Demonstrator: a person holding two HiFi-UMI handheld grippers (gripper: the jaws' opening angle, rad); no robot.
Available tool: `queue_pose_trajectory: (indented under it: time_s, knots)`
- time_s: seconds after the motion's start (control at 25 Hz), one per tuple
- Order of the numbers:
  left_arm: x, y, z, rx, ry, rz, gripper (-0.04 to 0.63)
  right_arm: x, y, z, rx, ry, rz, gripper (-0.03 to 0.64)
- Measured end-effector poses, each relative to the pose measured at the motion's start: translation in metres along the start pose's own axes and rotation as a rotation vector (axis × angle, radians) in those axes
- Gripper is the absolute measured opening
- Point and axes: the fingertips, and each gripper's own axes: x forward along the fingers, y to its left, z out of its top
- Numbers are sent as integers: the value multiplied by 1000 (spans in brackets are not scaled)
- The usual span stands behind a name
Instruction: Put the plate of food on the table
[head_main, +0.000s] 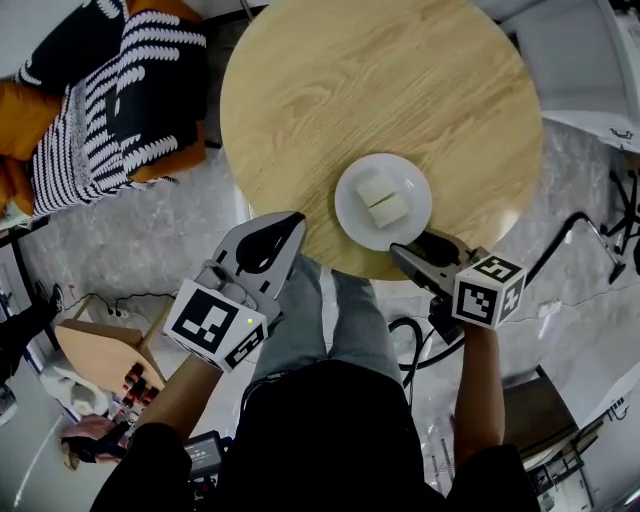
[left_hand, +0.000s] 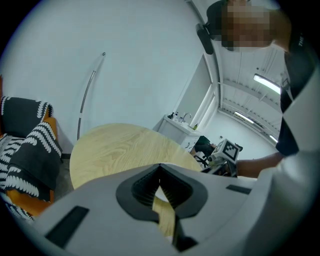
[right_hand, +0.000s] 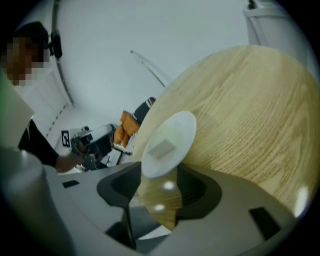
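Note:
A white plate (head_main: 383, 200) carrying two pale blocks of food (head_main: 384, 197) rests on the round wooden table (head_main: 380, 80), close to its near edge. My right gripper (head_main: 420, 250) stands open just behind the plate's near rim. In the right gripper view the plate (right_hand: 167, 142) lies flat on the table (right_hand: 250, 110) just ahead of the parted jaws of the right gripper (right_hand: 157, 182), whose pads do not press on it. My left gripper (head_main: 272, 238) hovers at the table's near-left edge, shut and holding nothing; the left gripper (left_hand: 160, 170) shows its jaws meeting at the tip.
Striped black-and-white cushions (head_main: 110, 90) lie on an orange sofa at the far left. A white cabinet (head_main: 580, 60) stands at the far right. Cables and a black stand (head_main: 580, 240) are on the floor to the right. A box of small items (head_main: 100, 345) sits at lower left.

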Motion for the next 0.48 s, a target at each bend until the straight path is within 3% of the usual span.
queue_pose_trajectory:
  time_s: [0.2, 0.48]
  knots:
    - [-5, -4, 2, 11, -8, -4, 6, 2, -9, -20, -221, 174, -159, 213]
    - [-15, -13, 0, 23, -24, 0, 6, 3, -13, -21, -265, 168, -262, 209]
